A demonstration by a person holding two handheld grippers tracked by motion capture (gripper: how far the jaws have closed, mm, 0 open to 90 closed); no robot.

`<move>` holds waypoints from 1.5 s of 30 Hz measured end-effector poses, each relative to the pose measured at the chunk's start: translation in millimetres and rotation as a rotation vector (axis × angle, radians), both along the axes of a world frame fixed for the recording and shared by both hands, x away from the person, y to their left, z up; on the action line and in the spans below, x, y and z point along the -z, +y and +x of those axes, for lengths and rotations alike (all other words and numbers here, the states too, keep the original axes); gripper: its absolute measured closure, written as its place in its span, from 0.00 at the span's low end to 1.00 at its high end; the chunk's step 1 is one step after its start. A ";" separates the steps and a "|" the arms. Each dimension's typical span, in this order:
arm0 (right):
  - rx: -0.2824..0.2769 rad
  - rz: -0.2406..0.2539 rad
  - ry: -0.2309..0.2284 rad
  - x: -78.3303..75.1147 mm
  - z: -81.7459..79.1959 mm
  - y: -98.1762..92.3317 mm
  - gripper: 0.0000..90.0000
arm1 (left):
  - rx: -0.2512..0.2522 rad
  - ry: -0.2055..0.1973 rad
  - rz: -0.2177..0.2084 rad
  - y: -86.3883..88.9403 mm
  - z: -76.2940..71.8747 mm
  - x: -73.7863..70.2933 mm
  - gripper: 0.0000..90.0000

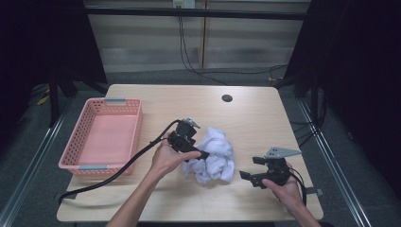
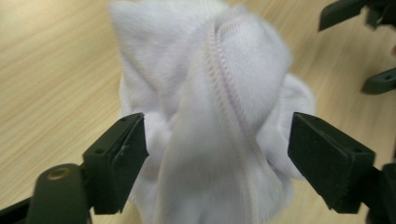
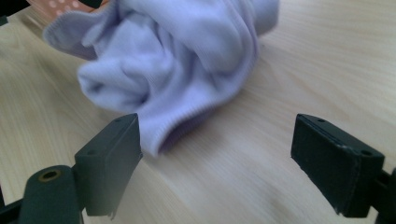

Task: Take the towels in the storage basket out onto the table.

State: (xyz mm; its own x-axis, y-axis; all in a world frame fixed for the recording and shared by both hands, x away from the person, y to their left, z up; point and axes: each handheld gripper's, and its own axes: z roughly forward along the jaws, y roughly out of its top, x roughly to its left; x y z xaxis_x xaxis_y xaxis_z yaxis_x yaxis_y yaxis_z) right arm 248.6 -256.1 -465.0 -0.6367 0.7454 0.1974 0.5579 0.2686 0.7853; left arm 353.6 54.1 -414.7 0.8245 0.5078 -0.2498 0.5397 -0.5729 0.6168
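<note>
Crumpled white cloth (image 1: pixel 213 156) on wooden table (image 1: pixel 255 118), left gripper (image 2: pixel 217 158) jaws spread wide around it, not pinching; right gripper (image 3: pixel 217 163) released, just beside cloth; pink basket (image 1: pixel 106 135) at left

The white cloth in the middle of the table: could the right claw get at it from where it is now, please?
Probably yes. The right claw stands open beside the white cloth, with bare table between them. In the right gripper view, the cloth's hem already lies just ahead of its jaws, and nothing blocks the way.
</note>
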 end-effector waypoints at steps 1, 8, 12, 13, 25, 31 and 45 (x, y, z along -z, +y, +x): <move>-0.011 0.001 -0.007 -2.5 0.8 3.4 0.17 | 0.003 -0.007 -0.001 4.3 -2.0 -2.1 0.22; -0.097 0.015 -0.013 -10.9 9.2 31.9 0.30 | -0.016 -0.043 -0.016 20.2 -26.2 -9.6 0.36; -0.128 -0.003 0.005 -6.3 23.6 50.8 0.30 | -0.011 -0.032 -0.041 27.1 -37.2 -4.9 0.39; -0.128 -0.009 0.012 -4.1 27.7 54.8 0.29 | -0.019 -0.039 -0.043 29.2 -41.1 -2.7 0.39; -0.150 -0.084 0.060 20.5 51.4 78.8 0.39 | -0.068 -0.042 -0.090 39.2 -38.9 37.7 0.38; -0.175 -0.060 0.060 20.8 49.8 80.1 0.77 | -0.034 -0.043 -0.077 33.6 -26.0 58.2 0.72; 0.018 0.065 -0.054 -32.5 55.2 6.5 0.90 | -0.088 -0.125 -0.330 81.6 -49.7 -26.4 0.98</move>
